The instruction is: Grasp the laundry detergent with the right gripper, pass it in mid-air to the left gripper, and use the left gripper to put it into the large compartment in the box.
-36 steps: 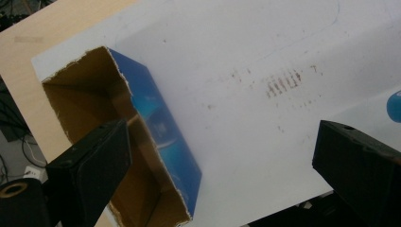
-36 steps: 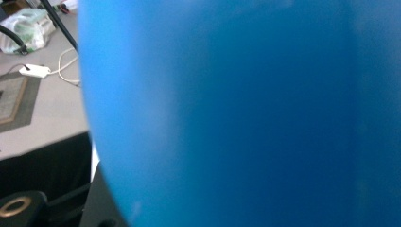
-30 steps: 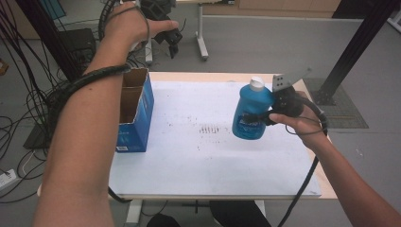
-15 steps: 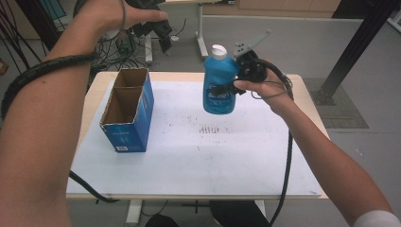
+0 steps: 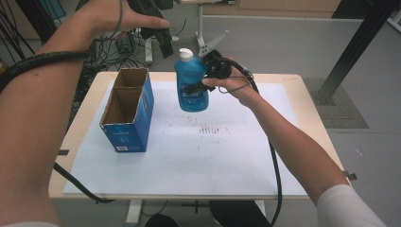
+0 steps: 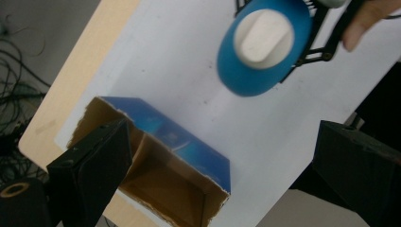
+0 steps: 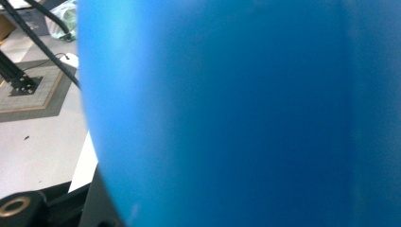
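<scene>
A blue bottle (image 5: 191,82) with a white cap hangs upright in the air over the table's far middle, to the right of the box. My right gripper (image 5: 201,85) is shut on its body. In the right gripper view the bottle's blue wall (image 7: 236,113) is pressed close to the camera. An open blue cardboard box (image 5: 127,111) with two compartments stands on the white sheet at the left. My left gripper (image 5: 158,35) is raised high beyond the table's far edge, open and holding nothing. Its view looks down between its wide-apart jaws (image 6: 222,179) on the box (image 6: 161,161) and the bottle's cap (image 6: 264,35).
A white sheet (image 5: 213,156) covers most of the wooden table (image 5: 312,118). Cables lie on the floor beyond the table at the left. A black stand's leg (image 5: 350,52) rises at the far right. Each gripper trails a black cable.
My right gripper has carried the bottle up and to the left, closer to the box. The left gripper stays raised and open above the far side.
</scene>
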`<move>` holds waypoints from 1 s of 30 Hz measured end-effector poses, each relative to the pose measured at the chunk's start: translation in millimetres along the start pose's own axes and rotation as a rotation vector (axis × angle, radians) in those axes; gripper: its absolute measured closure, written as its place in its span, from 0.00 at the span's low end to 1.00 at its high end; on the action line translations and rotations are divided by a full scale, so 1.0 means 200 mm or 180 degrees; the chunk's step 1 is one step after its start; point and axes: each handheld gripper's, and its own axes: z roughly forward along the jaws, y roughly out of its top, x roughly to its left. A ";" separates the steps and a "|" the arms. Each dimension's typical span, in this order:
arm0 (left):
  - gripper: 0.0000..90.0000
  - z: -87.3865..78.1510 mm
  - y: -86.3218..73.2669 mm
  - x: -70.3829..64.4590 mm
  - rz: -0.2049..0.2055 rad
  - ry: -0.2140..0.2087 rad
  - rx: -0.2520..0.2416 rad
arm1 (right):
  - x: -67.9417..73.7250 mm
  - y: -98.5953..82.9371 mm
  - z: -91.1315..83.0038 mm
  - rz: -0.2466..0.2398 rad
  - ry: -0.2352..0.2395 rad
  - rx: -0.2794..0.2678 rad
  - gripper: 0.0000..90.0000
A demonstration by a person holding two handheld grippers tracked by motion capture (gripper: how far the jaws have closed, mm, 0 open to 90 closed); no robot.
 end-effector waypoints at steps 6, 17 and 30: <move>0.06 0.06 0.00 -0.03 0.0212 0.0012 0.0110 | 0.00 -0.01 0.09 -0.0073 0.0132 -0.0092 0.48; 0.06 0.15 0.01 -0.08 0.0428 0.0000 0.0242 | 0.06 0.02 0.17 -0.0224 0.0310 -0.0153 0.48; 0.06 0.24 0.02 -0.11 0.0498 -0.0118 0.0375 | 0.09 0.02 0.20 -0.0284 0.0404 -0.0181 0.48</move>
